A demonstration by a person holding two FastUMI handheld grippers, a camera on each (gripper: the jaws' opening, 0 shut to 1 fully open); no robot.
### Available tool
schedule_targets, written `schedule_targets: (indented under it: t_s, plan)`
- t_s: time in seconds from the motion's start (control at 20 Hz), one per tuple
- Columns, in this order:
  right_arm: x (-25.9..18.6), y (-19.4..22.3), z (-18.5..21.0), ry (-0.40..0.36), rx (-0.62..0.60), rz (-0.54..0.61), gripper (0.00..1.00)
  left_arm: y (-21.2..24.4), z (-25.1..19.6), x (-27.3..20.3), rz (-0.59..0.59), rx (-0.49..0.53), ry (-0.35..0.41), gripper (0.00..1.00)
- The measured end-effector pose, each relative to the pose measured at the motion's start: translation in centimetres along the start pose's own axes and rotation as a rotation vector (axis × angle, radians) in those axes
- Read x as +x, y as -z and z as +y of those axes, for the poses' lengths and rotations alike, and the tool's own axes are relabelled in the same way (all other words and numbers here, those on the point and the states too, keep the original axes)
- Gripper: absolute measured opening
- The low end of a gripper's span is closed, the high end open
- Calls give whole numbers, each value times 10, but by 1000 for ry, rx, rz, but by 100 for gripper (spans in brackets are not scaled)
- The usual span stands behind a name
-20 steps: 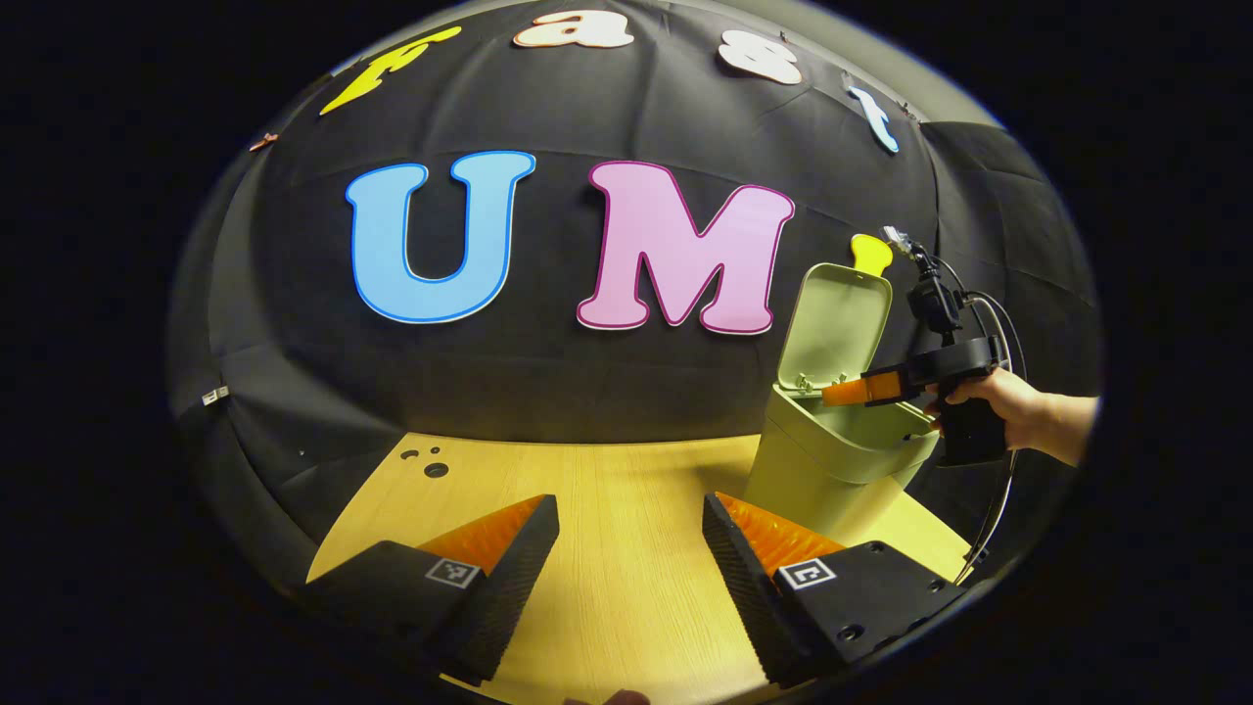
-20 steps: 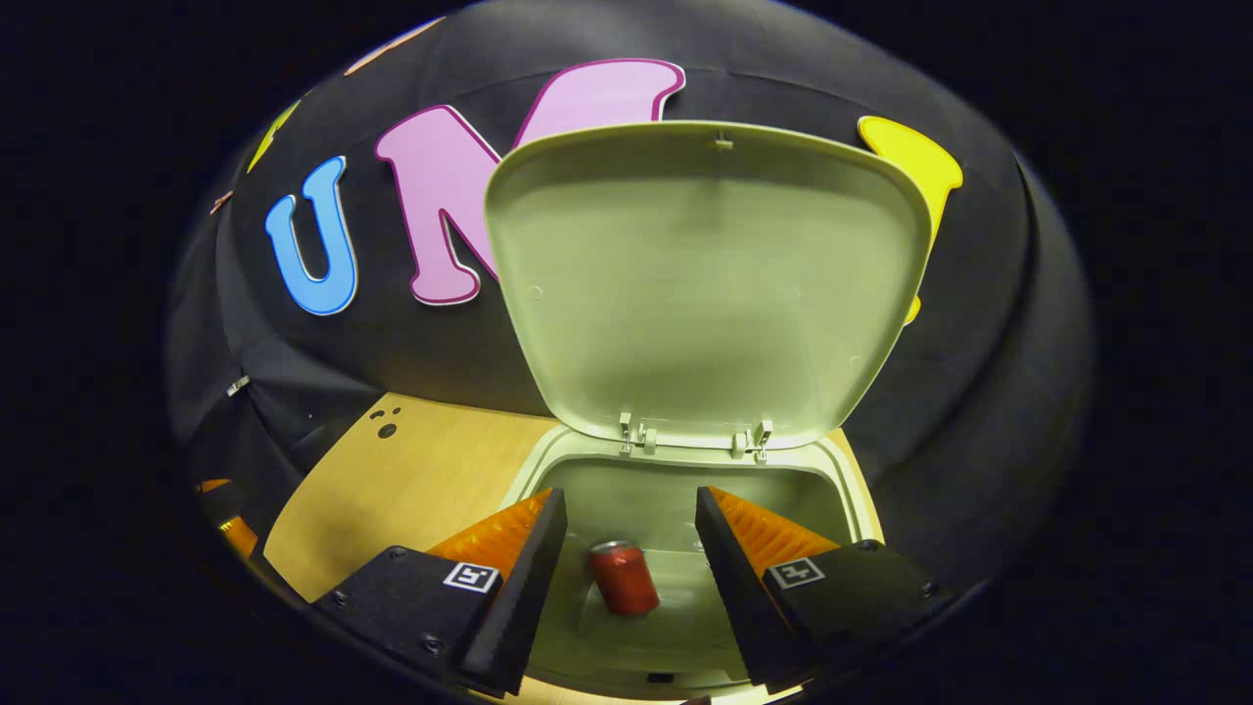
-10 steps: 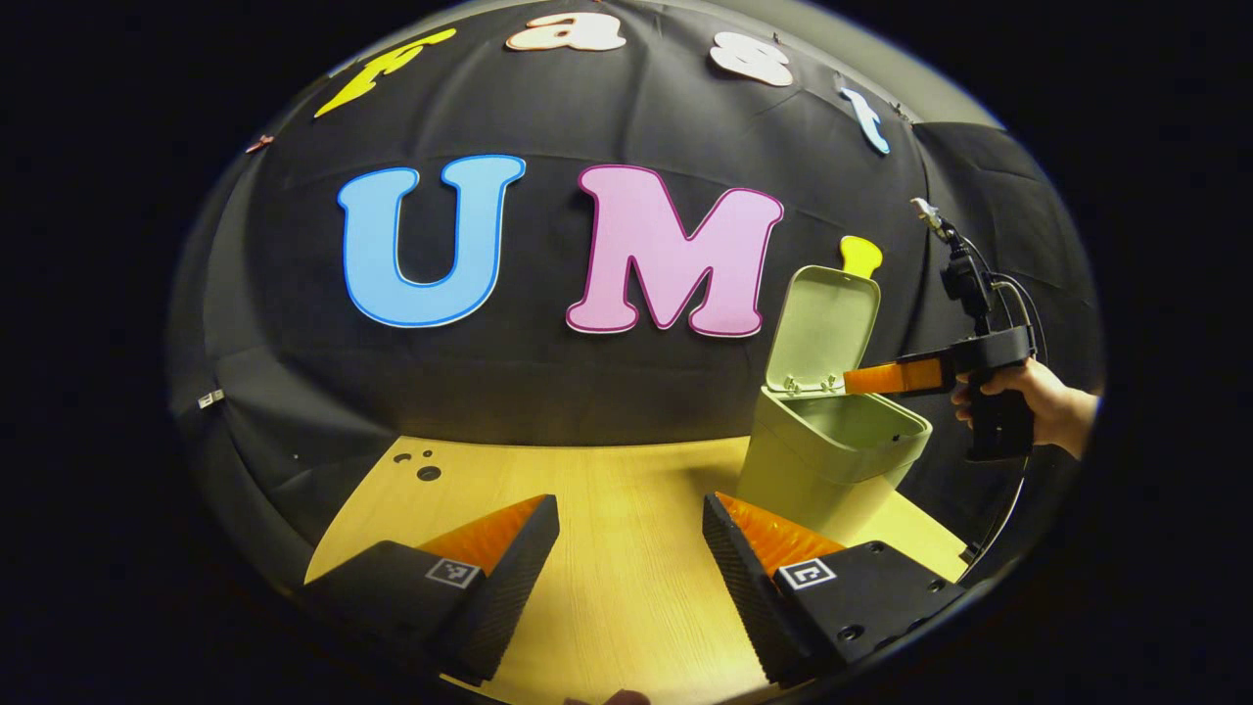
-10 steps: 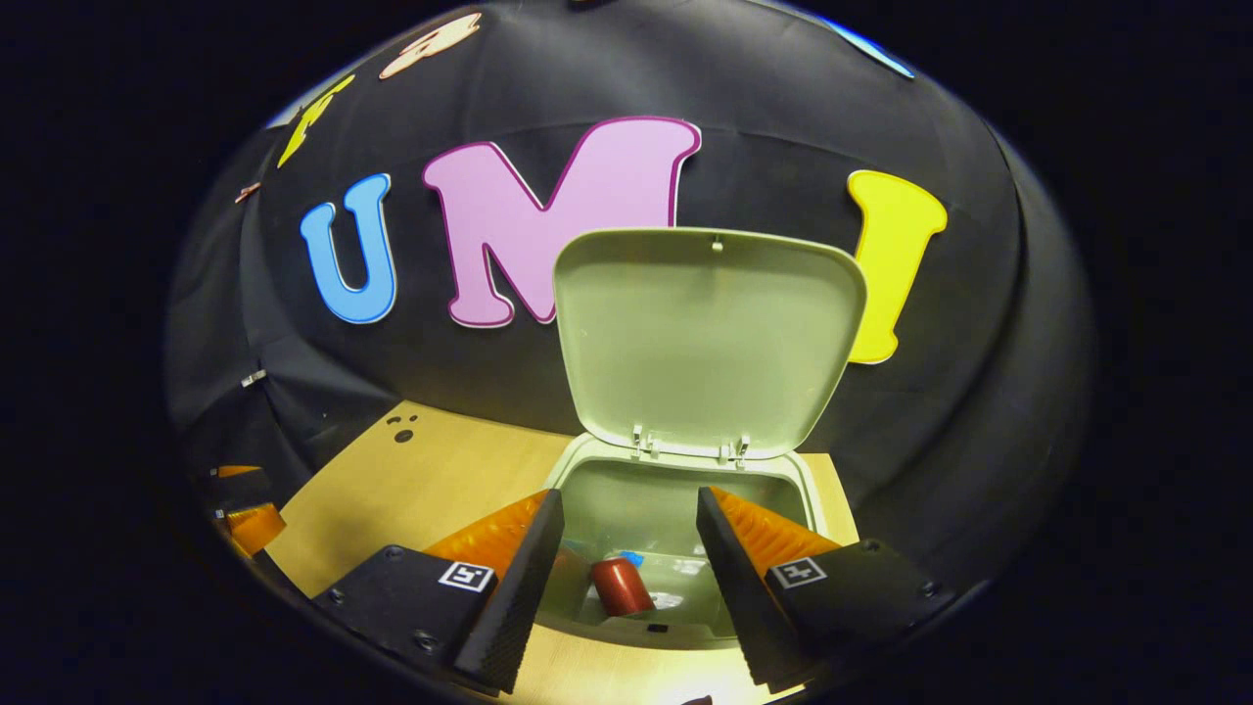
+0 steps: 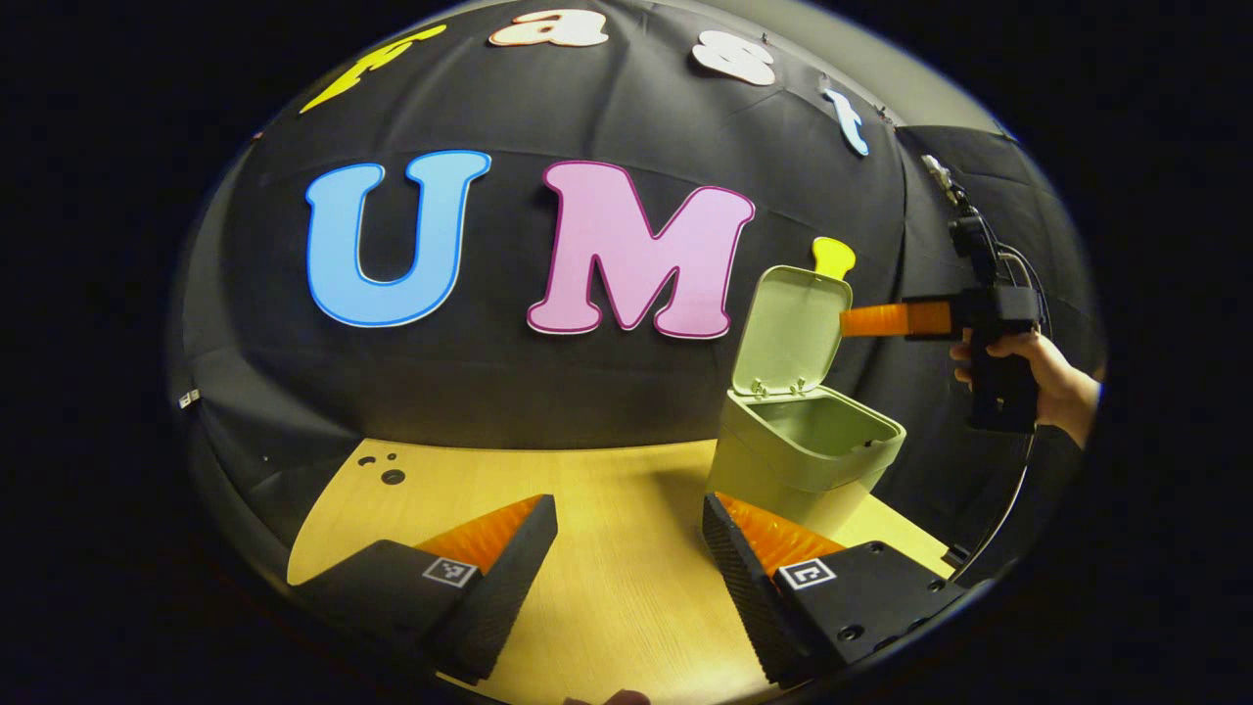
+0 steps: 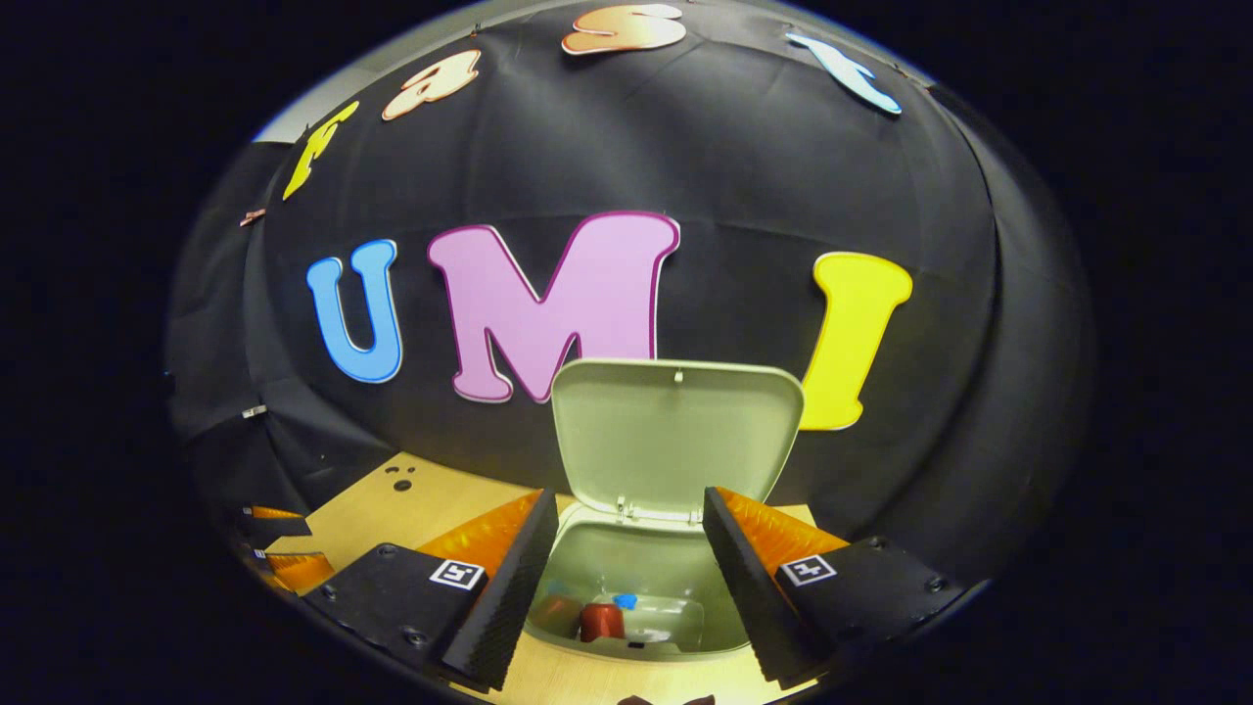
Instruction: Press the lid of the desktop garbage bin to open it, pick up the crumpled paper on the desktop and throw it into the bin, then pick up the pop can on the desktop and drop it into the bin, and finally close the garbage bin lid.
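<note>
The pale green bin [image 6: 636, 597] stands on the wooden desk with its lid [image 6: 675, 436] raised upright. Inside it lies the red pop can [image 6: 602, 621]. My right gripper [image 6: 626, 578] is open and empty, held above and in front of the bin's mouth. From the left gripper view the bin [image 5: 798, 460] sits at the desk's right end with its lid [image 5: 791, 331] up, and the right gripper [image 5: 886, 320] hangs level with the lid's top, held by a hand [image 5: 1038, 377]. My left gripper [image 5: 626, 568] is open and empty over the desk.
The wooden desk [image 5: 607, 509] has small dark holes [image 5: 392, 476] at its far left corner. The booth's black cloth wall stands right behind the desk and the bin. A cable [image 5: 1008, 490] hangs from the right gripper.
The right gripper has risen and drawn back from the bin's mouth, open throughout. The can stays in the bin. The left gripper has shifted slightly to the left.
</note>
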State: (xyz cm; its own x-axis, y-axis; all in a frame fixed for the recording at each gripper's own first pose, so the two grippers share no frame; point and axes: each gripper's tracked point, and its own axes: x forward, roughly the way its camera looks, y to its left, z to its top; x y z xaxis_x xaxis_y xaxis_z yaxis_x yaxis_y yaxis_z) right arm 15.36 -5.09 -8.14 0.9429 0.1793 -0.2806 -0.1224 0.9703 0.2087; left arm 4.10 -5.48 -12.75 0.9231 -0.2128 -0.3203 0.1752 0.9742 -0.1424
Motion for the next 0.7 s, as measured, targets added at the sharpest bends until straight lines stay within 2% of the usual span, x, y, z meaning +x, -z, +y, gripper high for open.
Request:
schedule_targets:
  t_s: [0.35, 0.7]
  plan:
    - [-10, -60, -16, 38, -1, -129, 93, -9, -28, 17, -5, 32, 80, 96]
    - [-7, -109, -34, 53, 3, -235, 93, -7, -43, 13, 0, 39, 104, 96]
